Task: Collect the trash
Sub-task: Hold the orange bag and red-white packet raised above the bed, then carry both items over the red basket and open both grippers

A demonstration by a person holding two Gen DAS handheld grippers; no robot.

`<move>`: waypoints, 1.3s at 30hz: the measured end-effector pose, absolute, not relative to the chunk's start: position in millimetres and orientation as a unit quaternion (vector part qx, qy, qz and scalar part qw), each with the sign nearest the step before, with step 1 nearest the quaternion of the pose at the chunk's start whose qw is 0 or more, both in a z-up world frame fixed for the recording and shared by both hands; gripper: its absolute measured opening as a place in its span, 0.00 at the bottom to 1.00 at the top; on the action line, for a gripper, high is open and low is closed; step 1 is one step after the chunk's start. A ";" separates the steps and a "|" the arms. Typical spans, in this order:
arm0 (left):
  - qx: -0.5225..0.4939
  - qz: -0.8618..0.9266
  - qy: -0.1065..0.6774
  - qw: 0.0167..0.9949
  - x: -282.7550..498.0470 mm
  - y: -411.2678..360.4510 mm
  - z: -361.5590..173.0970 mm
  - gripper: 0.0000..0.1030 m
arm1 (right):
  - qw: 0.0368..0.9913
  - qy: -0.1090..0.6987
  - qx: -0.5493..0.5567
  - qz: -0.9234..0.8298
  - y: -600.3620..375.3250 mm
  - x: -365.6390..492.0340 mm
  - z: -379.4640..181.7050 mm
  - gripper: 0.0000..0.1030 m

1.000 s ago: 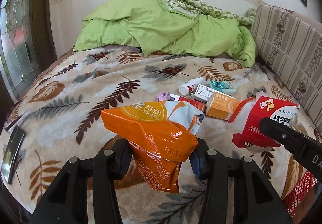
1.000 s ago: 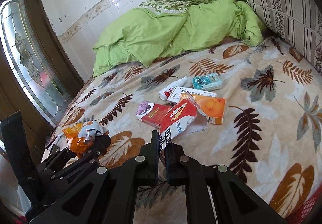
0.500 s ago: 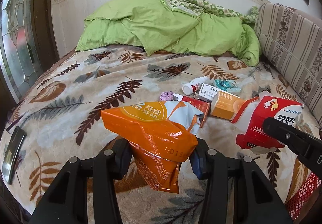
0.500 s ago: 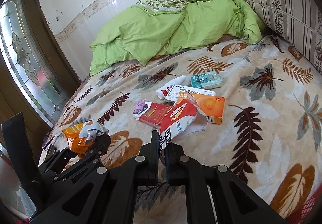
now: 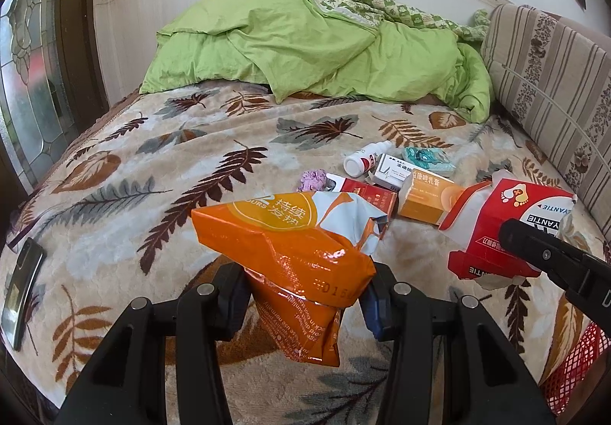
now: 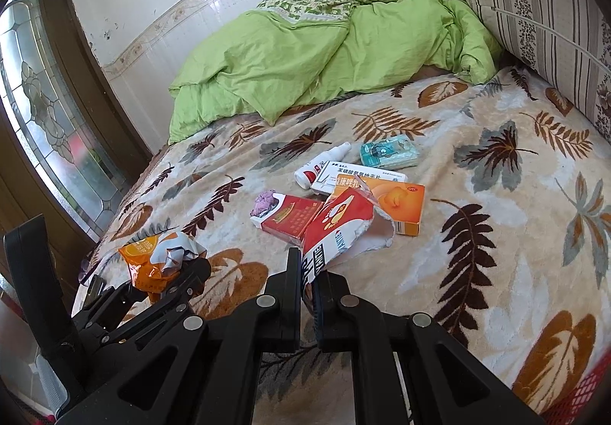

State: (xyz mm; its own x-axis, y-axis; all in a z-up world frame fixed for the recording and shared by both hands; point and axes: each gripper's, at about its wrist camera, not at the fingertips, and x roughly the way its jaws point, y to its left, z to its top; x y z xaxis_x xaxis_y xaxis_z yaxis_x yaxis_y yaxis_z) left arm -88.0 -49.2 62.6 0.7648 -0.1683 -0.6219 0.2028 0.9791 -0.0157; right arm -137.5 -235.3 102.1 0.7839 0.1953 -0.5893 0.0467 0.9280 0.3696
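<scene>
The left gripper (image 5: 305, 306) pinched a crumpled orange pouch (image 5: 290, 253) between its pads, holding it clear of the blanket (image 5: 214, 157), likely so it could be carried off as trash. The right gripper (image 6: 307, 276) had its jaws pressed together on the edge of a torn red box (image 6: 336, 230), which hung lifted and tilted above the bed for the same reason. Both hands were thus full, each with 1 piece.

More litter lay near the middle of the blanket: a red pack (image 6: 290, 218) touching a purple wad (image 6: 265, 201), an orange box (image 6: 397, 199), a white box (image 6: 355, 175), a small white bottle (image 6: 320, 165) and a teal packet (image 6: 389, 152), all close together. A dark phone (image 5: 21, 287) lay at the bed's left edge, well apart and probably not trash. A green quilt (image 5: 305, 43) was heaped at the far side. Red mesh (image 5: 573, 364) showed at the lower right, perhaps a bin; that could not be told. Nothing blocked the way to it.
</scene>
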 end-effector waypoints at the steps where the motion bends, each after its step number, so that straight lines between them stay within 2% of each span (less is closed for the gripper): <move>1: 0.026 -0.098 0.328 0.939 -87.9 -49.3 62.5 0.46 | 0.926 0.326 0.185 0.040 -235.1 -137.5 102.1 0.05; 39: 0.018 -0.134 0.332 0.934 -100.3 -55.4 63.6 0.46 | 0.930 0.310 0.196 0.031 -251.2 -156.6 110.6 0.05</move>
